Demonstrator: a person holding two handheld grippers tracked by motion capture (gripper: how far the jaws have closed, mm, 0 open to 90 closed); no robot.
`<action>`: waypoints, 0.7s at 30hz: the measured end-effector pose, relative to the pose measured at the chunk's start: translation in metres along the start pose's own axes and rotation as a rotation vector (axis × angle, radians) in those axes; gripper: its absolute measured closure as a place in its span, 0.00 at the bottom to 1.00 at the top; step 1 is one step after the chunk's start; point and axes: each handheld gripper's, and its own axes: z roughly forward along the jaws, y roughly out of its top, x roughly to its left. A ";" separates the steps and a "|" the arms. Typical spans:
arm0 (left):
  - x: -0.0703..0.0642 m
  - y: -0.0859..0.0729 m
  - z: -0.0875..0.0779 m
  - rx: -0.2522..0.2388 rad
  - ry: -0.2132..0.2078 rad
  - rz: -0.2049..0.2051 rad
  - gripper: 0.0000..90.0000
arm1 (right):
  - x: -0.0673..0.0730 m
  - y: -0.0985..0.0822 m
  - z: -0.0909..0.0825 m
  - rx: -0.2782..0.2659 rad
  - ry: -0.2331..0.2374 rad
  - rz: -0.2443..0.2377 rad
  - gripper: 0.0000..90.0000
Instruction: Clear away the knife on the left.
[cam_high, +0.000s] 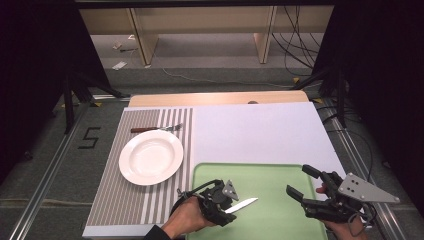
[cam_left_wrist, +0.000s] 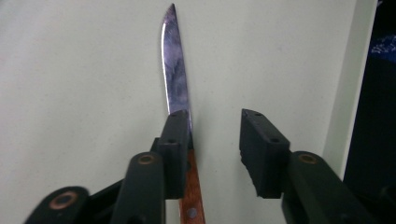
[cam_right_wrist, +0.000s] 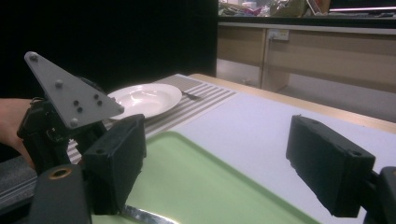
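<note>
Green tray (cam_high: 280, 220) sits at the near edge of the table, striped placemat (cam_high: 125, 200) to its left with a white plate (cam_high: 151, 157) and a fork (cam_high: 156, 129) beyond it. The knife (cam_high: 241, 204) lies flat on the tray's left part, blade pointing right.

Left gripper (cam_left_wrist: 210, 126) is over the knife: one jaw rests against the blade-handle junction, the other stands clear across a gap, so not clamped (no pinch yet). Right gripper (cam_high: 306, 181) hovers above the tray's right side, jaws wide, empty.

Handling guess: knife is light, rigid, thin. The steel blade (cam_left_wrist: 175, 70) looks slick and sharp-edged, poor for pads. The wooden handle (cam_left_wrist: 192, 196) should give better friction and thickness, so grip there, near the junction for balance. It lies flat on the tray, so jaws need to go low on both sides.
</note>
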 end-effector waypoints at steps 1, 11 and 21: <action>0.000 0.000 0.000 0.000 0.000 0.000 0.74 | 0.000 0.000 0.000 0.000 0.000 0.000 0.23; -0.002 0.003 0.015 0.045 -0.011 0.037 0.96 | 0.001 0.000 0.000 -0.001 -0.001 0.000 0.23; -0.002 0.003 0.022 0.071 -0.006 0.013 1.00 | 0.000 0.000 0.000 0.001 0.005 0.003 0.24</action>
